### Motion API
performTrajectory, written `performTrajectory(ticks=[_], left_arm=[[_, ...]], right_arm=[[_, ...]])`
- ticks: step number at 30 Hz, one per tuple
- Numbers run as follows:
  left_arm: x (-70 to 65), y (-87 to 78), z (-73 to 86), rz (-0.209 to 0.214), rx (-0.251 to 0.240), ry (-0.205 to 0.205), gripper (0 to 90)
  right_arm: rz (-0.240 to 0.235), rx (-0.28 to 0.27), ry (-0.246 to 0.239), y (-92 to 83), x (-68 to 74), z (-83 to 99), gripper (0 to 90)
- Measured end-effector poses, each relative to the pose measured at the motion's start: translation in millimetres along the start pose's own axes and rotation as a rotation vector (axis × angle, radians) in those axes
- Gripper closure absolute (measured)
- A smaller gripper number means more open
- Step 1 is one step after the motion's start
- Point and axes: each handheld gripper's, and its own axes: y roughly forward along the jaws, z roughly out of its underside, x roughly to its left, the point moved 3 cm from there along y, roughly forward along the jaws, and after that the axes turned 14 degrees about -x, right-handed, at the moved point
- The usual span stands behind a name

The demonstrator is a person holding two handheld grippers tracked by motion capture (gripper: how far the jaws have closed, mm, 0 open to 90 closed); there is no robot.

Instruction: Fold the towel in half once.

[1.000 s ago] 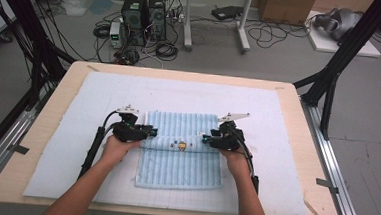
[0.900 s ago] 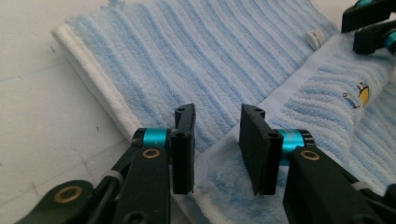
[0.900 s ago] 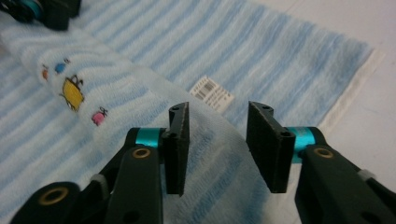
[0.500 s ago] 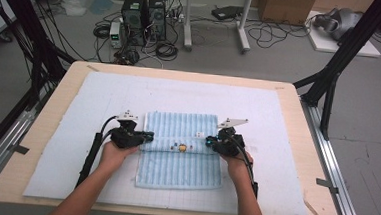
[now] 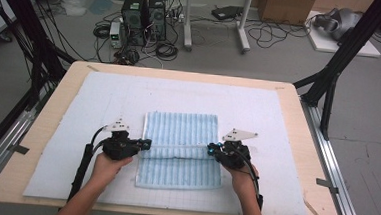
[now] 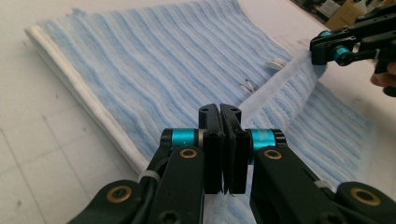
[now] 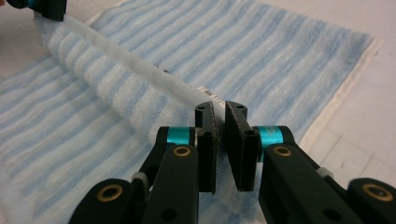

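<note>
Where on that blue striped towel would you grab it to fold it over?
Best at the two side edges of the towel, one gripper coming in level from each side. It lies flat and limp, so only an edge offers a layer to pinch. The left gripper and right gripper grip there, a raised fold stretched between them.

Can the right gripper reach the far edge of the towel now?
Probably not yet. The right gripper is shut on a raised fold of the towel, as is the left gripper; it must let go first. Nothing else blocks the far edge.
</note>
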Motion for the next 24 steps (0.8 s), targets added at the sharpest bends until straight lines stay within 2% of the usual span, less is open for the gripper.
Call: performTrajectory(ticks=[2, 3, 7, 9, 12, 14, 17, 19, 22, 24], left_arm=[[-4.7, -3.1, 4.6, 0.01, 0.01, 0.011, 87.4], [-6.9, -5.0, 6.8, 0.018, 0.008, 0.004, 87.4], [-13.9, -12.3, 16.1, 0.033, 0.024, 0.005, 87.0], [-15.5, -15.9, 19.1, 0.039, 0.024, -0.009, 85.5], [-15.5, -22.3, 17.9, 0.006, -0.003, -0.021, 67.0], [-14.1, -30.0, 14.0, -0.022, -0.038, -0.014, 60.6], [-9.2, -39.5, 9.9, -0.044, -0.084, -0.022, 57.4], [-5.7, -41.6, 11.3, -0.06, -0.074, -0.028, 56.0], [-5.2, -41.6, 16.0, -0.071, -0.056, -0.034, 55.3], [-7.1, -40.1, 19.4, -0.073, -0.03, -0.018, 55.4]], right_arm=[[-0.003, -0.004, 0.001, -4.0, 3.7, 3.9, 82.5], [-0.004, -0.005, -0.003, -5.7, 5.6, 5.8, 82.4], [-0.008, 0.012, -0.045, -13.9, 14.6, 12.9, 81.3], [-0.014, 0.015, -0.035, -19.4, 18.9, 17.1, 80.5], [-0.006, 0.001, -0.025, -28.5, 21.9, 23.2, 75.2], [0.01, -0.027, -0.008, -38.0, 21.8, 24.6, 70.4], [0.053, -0.091, 0.03, -55.4, 17.7, 23.6, 65.7], [0.086, -0.11, 0.046, -62.8, 13.2, 24.3, 63.6], [0.129, -0.105, 0.058, -68.1, 11.9, 26.1, 62.7], [0.138, -0.105, 0.055, -68.9, 14.4, 26.5, 61.4]])
